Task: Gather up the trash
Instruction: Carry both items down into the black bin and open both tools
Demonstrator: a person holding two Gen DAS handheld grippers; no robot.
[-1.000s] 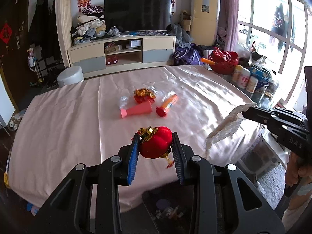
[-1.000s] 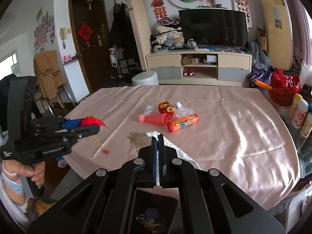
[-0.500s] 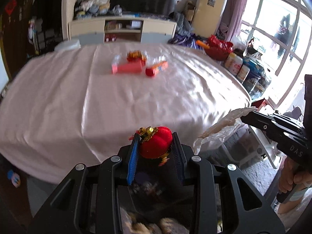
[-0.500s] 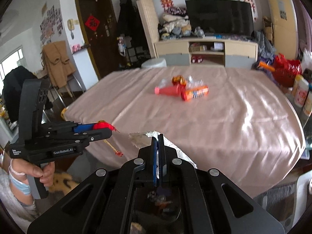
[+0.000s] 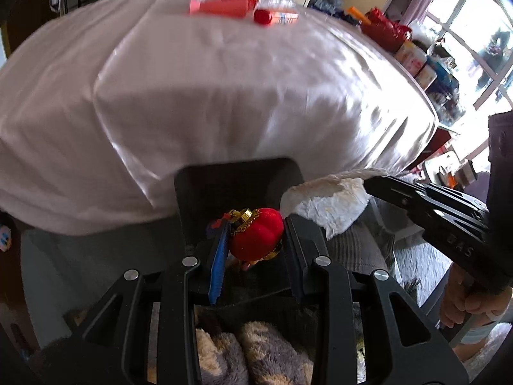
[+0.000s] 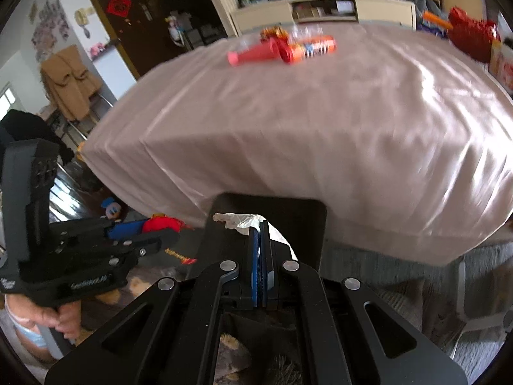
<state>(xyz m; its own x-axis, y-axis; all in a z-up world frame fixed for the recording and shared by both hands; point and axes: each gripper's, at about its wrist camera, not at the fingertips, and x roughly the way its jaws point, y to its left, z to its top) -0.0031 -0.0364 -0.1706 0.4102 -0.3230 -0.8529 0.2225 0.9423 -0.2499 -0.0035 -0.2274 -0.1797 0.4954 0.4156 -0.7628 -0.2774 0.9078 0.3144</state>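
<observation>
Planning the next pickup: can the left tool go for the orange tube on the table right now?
Probably not. The left tool is shut on a red ornament, down by the black bin, and the orange tube lies at the table's far side.

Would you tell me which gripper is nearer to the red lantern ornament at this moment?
Left. The left gripper is clamped on the red lantern ornament itself; the right gripper sits off to its right, pinching a crumpled white wrapper.

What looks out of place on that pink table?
A pink plastic cone and an orange snack tube lie tipped on their sides beside crinkled wrappers on the pink satin tablecloth.
</observation>
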